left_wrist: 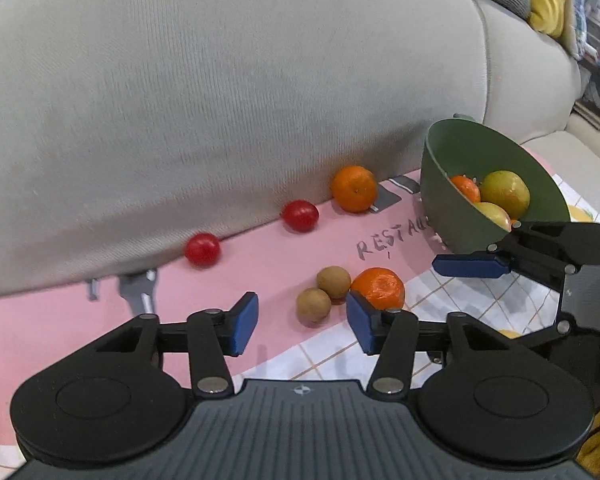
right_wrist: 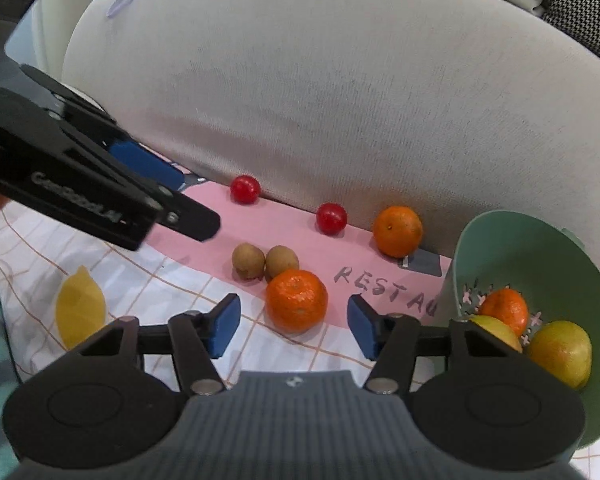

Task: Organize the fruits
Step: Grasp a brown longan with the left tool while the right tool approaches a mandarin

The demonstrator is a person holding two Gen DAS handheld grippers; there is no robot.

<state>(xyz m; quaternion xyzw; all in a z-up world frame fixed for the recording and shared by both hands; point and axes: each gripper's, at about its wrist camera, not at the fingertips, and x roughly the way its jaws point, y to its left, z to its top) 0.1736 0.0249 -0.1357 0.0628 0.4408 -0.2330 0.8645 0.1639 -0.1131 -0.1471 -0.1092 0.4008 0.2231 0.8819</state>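
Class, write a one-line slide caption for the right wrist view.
Open right gripper faces a round orange mandarin; a tilted green plastic bowl holds fruit.

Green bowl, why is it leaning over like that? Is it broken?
The green plastic bowl is tipped on its side, not visibly broken. The fruit inside has slid to its low edge, while two tangerines, two tomatoes and two small brown fruits lie loose on the pink mat.

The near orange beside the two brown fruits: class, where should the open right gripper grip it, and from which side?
Grip the near orange across its widest middle, one of the fingers on each side. Come from the front, along the right gripper line, since the two brown fruits touch its far side while left and right flanks look free.
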